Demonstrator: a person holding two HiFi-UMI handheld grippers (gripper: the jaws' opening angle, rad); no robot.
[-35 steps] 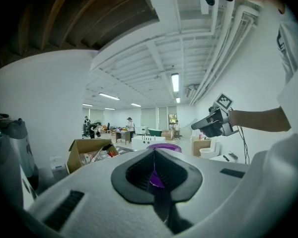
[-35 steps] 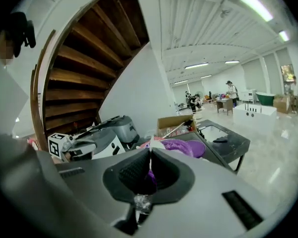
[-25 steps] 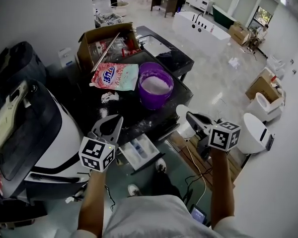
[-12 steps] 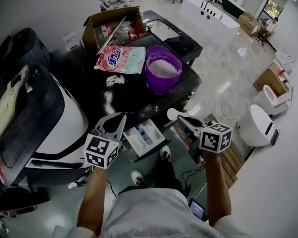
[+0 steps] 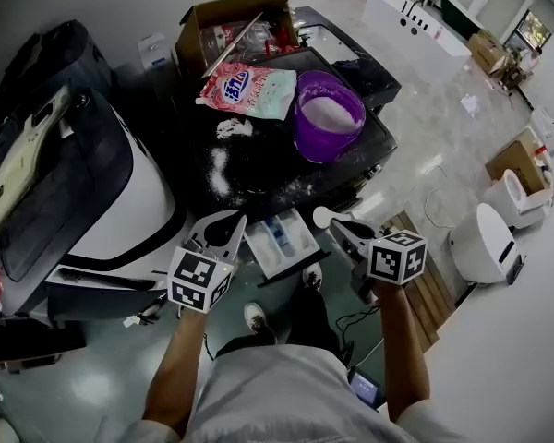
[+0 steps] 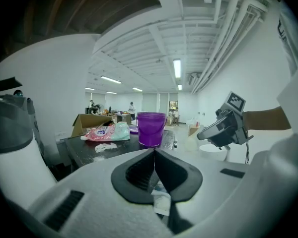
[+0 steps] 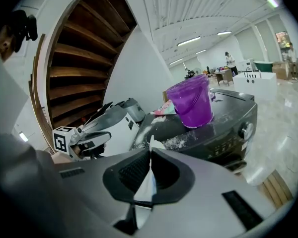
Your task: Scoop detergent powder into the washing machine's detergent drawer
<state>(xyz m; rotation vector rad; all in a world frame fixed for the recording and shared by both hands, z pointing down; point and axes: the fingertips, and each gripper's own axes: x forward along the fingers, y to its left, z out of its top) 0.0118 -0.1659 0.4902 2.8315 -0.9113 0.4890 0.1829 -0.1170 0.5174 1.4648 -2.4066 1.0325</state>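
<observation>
A purple bucket (image 5: pixel 328 123) (image 6: pixel 151 128) (image 7: pixel 191 103) of white powder stands on the dark washing machine top (image 5: pixel 258 169). Beside it lies a pink detergent bag (image 5: pixel 249 90) (image 6: pixel 107 132). The detergent drawer (image 5: pixel 282 243) is pulled out from the machine's front, between my two grippers. My right gripper (image 5: pixel 337 224) (image 7: pixel 150 152) is shut on the handle of a white scoop (image 5: pixel 322 216) (image 7: pixel 148 182), just right of the drawer. My left gripper (image 5: pixel 238 221) (image 6: pixel 154 151) hangs at the drawer's left edge with its jaws together and nothing held.
Spilled powder (image 5: pixel 222 169) streaks the machine top. An open cardboard box (image 5: pixel 231 30) sits behind the bag. A white-and-black machine (image 5: pixel 120 201) stands at the left. A wooden pallet (image 5: pixel 425 284) and a white toilet (image 5: pixel 485 243) are on the floor at the right.
The machine and bucket have slid up the head view. My right gripper with the scoop has drawn left, closer to the drawer. The left gripper stays shut beside the drawer.
</observation>
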